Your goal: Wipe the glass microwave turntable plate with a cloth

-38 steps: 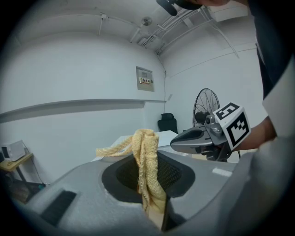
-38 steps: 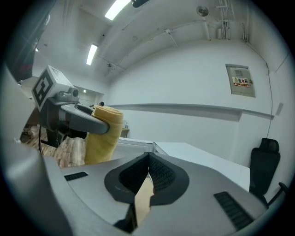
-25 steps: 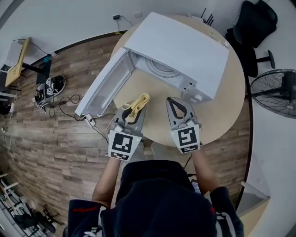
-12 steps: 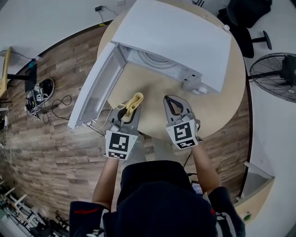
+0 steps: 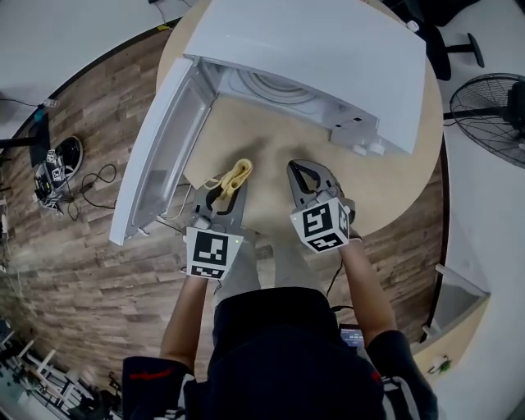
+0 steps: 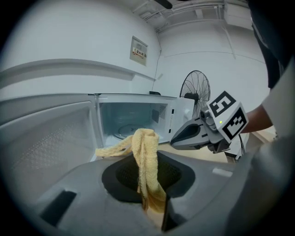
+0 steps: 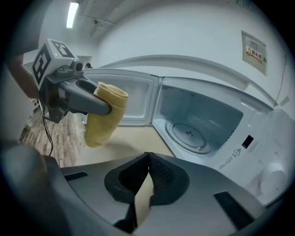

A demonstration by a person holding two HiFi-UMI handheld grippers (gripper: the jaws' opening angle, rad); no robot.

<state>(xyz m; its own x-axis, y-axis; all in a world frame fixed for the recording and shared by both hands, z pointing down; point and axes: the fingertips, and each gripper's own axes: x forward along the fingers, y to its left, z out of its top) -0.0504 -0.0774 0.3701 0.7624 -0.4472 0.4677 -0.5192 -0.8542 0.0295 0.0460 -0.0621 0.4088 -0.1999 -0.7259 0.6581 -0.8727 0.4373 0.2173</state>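
Note:
A white microwave (image 5: 328,57) stands on the round wooden table (image 5: 402,176) with its door (image 5: 156,148) swung open to the left. The glass turntable plate (image 7: 191,134) lies inside the cavity, also visible as the plate (image 5: 275,86) from above and the plate (image 6: 126,131) in the left gripper view. My left gripper (image 5: 232,182) is shut on a yellow cloth (image 5: 235,177), which drapes over its jaws as the cloth (image 6: 146,159). My right gripper (image 5: 301,170) is shut and empty, beside the left one, in front of the microwave opening.
A standing fan (image 5: 492,102) is at the right of the table, and a black chair (image 5: 443,25) behind it. Cables and shoes (image 5: 57,168) lie on the wooden floor at the left. A white box (image 5: 451,308) sits at the lower right.
Both grippers have sunk toward the table in front of the open microwave, the cloth still in the left one. The head view has shifted so the microwave sits higher in the frame.

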